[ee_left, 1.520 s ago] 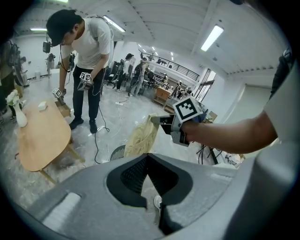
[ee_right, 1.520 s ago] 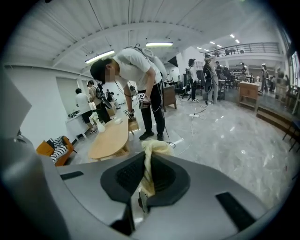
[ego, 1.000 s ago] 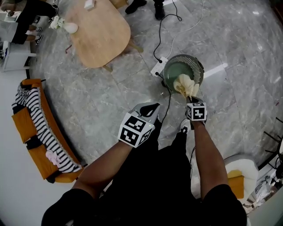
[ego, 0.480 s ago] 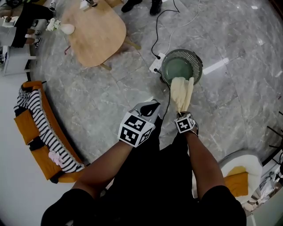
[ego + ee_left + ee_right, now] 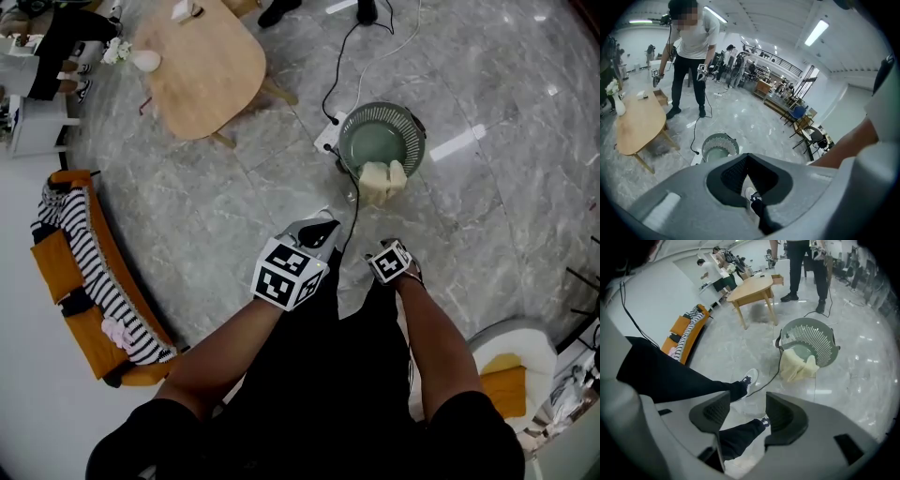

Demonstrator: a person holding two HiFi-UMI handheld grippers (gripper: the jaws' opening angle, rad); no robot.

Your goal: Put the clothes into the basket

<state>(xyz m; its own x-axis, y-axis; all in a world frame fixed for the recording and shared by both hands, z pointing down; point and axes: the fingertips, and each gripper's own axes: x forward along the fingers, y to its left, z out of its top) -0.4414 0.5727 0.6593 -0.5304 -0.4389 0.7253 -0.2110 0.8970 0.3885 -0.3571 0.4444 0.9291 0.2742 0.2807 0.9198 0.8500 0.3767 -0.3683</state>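
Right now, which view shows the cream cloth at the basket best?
Right gripper view: the cream cloth is large and unobstructed, draped over the near rim of the basket. Head view shows it smaller, from above. Left gripper view shows the basket only; no cloth visible.

The left tool (image 5: 747, 155) fills the lower half. Its two dark pads (image 5: 734, 176) meet at the tips with nothing between them. Just beyond the tips, at eleven o'clock, a pale green slatted basket (image 5: 720, 146) stands upright on the grey marble floor (image 5: 754, 126). A black cable (image 5: 693, 136) runs past it toward a person (image 5: 691, 56) standing further off at eleven o'clock. A wooden worktop (image 5: 635, 124) carrying a white vase (image 5: 618, 108) sits at nine o'clock. A bare arm (image 5: 855, 140) crosses at three o'clock.
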